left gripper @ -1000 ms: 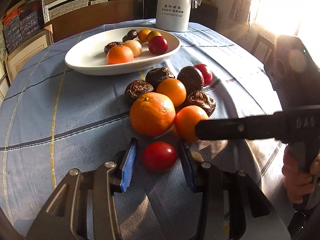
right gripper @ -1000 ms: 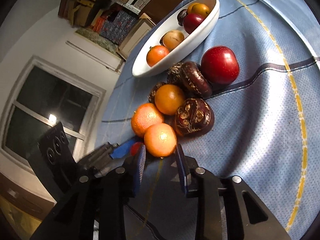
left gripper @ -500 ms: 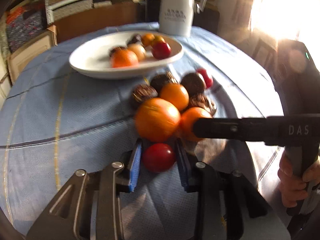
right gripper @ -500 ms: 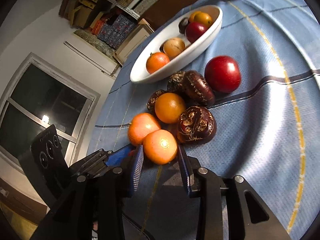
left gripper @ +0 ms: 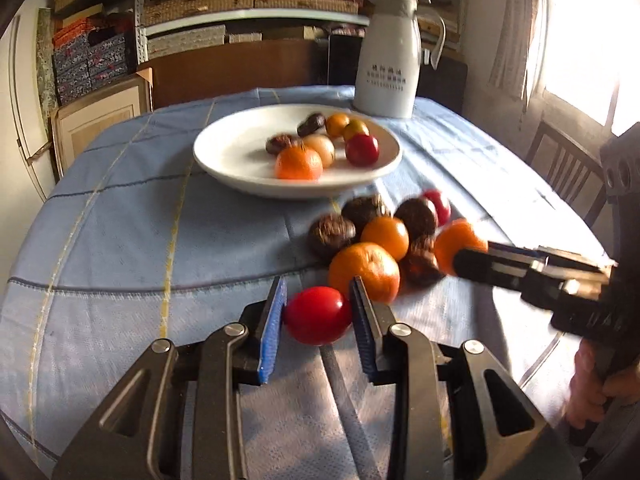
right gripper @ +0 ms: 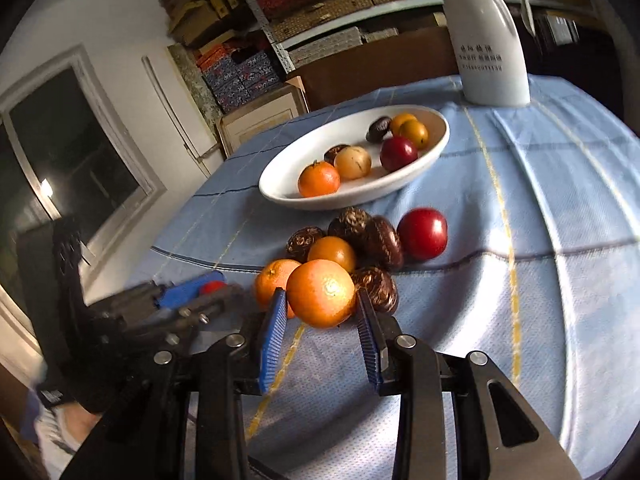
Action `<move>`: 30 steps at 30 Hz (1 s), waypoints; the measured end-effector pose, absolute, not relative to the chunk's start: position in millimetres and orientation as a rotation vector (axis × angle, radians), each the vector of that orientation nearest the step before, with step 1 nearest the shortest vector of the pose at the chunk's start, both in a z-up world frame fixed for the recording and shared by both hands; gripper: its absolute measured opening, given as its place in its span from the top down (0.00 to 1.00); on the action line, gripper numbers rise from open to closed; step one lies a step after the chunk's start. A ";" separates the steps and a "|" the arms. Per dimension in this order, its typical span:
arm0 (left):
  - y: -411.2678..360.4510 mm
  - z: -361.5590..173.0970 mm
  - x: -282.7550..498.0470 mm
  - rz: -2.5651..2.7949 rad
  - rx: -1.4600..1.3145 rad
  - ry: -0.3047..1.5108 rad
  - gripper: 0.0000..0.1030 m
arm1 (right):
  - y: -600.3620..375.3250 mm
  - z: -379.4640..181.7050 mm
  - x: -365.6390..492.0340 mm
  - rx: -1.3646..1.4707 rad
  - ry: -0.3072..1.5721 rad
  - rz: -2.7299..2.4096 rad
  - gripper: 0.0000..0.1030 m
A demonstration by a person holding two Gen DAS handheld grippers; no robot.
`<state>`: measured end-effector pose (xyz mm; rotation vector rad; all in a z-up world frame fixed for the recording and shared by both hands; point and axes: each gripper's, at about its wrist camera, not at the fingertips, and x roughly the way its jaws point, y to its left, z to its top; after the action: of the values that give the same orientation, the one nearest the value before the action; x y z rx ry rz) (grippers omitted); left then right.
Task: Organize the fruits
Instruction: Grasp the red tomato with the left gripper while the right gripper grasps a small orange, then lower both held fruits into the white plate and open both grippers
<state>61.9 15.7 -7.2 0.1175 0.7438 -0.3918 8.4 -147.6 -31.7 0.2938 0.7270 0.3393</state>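
Note:
My left gripper is shut on a small red fruit and holds it above the blue tablecloth. My right gripper is shut on an orange and holds it just off the cloth; it also shows at the right of the left wrist view. A pile of oranges, dark brown fruits and a red fruit lies on the cloth in front of both grippers. Behind the pile stands a white oval bowl with several fruits in it; it also shows in the right wrist view.
A white jug stands behind the bowl at the table's far edge. Shelves with boxes fill the back wall. A wooden chair stands at the right of the table. The left gripper body shows at the left of the right wrist view.
Both grippers have closed on their fruits and lifted them: the left on the red fruit, the right on the orange. Both cameras have risen and levelled out.

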 end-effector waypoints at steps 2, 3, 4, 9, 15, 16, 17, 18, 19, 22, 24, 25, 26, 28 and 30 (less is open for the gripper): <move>14.3 1.4 72.9 -0.378 0.123 0.733 0.69 | -138.5 -25.5 9.7 0.219 0.715 0.322 0.66; 12.7 7.2 79.3 -0.364 0.134 0.719 0.69 | -134.4 -20.8 13.9 0.183 0.709 0.316 0.66; 10.2 16.3 88.2 -0.340 0.152 0.695 0.69 | -132.0 -16.3 17.7 0.162 0.702 0.310 0.66; -2.5 47.2 137.3 -0.276 0.161 0.637 0.69 | -121.8 11.8 57.8 0.056 0.646 0.243 0.66; -3.2 25.0 210.3 -0.170 0.113 0.693 0.69 | -125.5 7.3 134.9 0.028 0.677 0.158 0.65; -1.6 20.1 216.2 -0.166 0.096 0.707 0.69 | -127.3 2.7 144.2 0.040 0.689 0.153 0.65; 0.0 13.7 223.2 -0.172 0.080 0.723 0.69 | -130.8 -2.9 154.8 0.055 0.704 0.149 0.64; -0.2 10.3 226.4 -0.175 0.076 0.730 0.68 | -132.1 -6.5 158.9 0.067 0.713 0.154 0.63; -1.0 5.7 228.7 -0.176 0.084 0.738 0.58 | -135.4 -9.7 162.3 0.086 0.719 0.169 0.51; -1.6 1.5 226.1 -0.161 0.106 0.707 0.24 | -138.6 -10.7 160.7 0.090 0.707 0.157 0.40; -2.7 2.6 222.8 -0.158 0.111 0.698 0.23 | -138.2 -8.1 156.1 0.076 0.692 0.151 0.40; -2.6 3.8 218.7 -0.166 0.112 0.695 0.22 | -137.8 -6.7 152.7 0.069 0.683 0.149 0.40; -1.8 4.0 216.4 -0.164 0.113 0.690 0.17 | -137.2 -5.2 148.5 0.059 0.673 0.145 0.40; 0.9 5.1 206.9 -0.154 0.119 0.683 0.10 | -135.9 -2.7 140.7 0.046 0.668 0.142 0.35; 6.9 6.3 194.5 -0.176 0.101 0.693 0.09 | -138.5 -2.0 131.1 0.086 0.683 0.181 0.34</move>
<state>194.5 6.9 6.3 0.1012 0.6935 -0.1759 131.1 -138.5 -2.0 0.0860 0.6831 0.1809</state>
